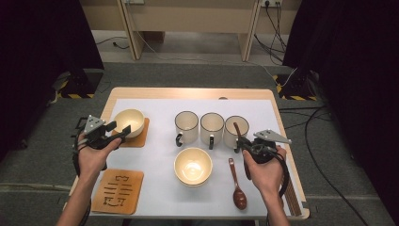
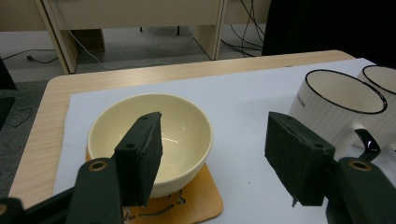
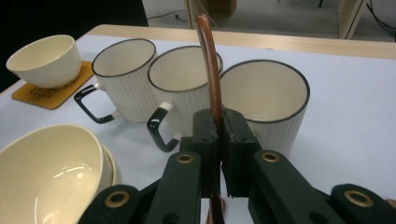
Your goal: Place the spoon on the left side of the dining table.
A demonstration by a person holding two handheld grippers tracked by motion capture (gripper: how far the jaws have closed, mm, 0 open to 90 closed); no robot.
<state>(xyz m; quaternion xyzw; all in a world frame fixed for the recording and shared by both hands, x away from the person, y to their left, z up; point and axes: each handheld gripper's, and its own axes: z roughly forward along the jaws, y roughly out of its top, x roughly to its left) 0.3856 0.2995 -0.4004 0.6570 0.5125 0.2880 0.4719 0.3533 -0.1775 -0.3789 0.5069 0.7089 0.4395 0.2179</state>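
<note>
— Fingers (image 3: 208, 135) on the right gripper (image 1: 245, 142): what are they doing?

— Pinching the handle of a brown wooden spoon (image 3: 209, 70). Its long axis runs up and away from the gripper, curving over the rim of the nearest mug (image 3: 268, 100), at the right end of the row.

— And the left gripper (image 2: 215, 154)?

— Spread wide, holding nothing, either side of the rim of a cream bowl (image 2: 182, 121) that sits on a wooden coaster (image 2: 205, 200) at the table's (image 1: 188, 92) left.

— What crowds the held spoon?

— Three white ribbed mugs with dark rims stand side by side just ahead of it: the middle mug (image 3: 187, 84) and the left mug (image 3: 123, 77) have their black handles turned towards the person. A second cream bowl (image 1: 193, 165) sits in front of the mugs, near centre.

— Anything else nearby?

— Another wooden spoon (image 1: 236, 186) lies flat beside the right hand (image 1: 266, 172), handle pointing away, bowl end towards the person. An empty coaster (image 1: 117, 190) lies by the left forearm.
</note>
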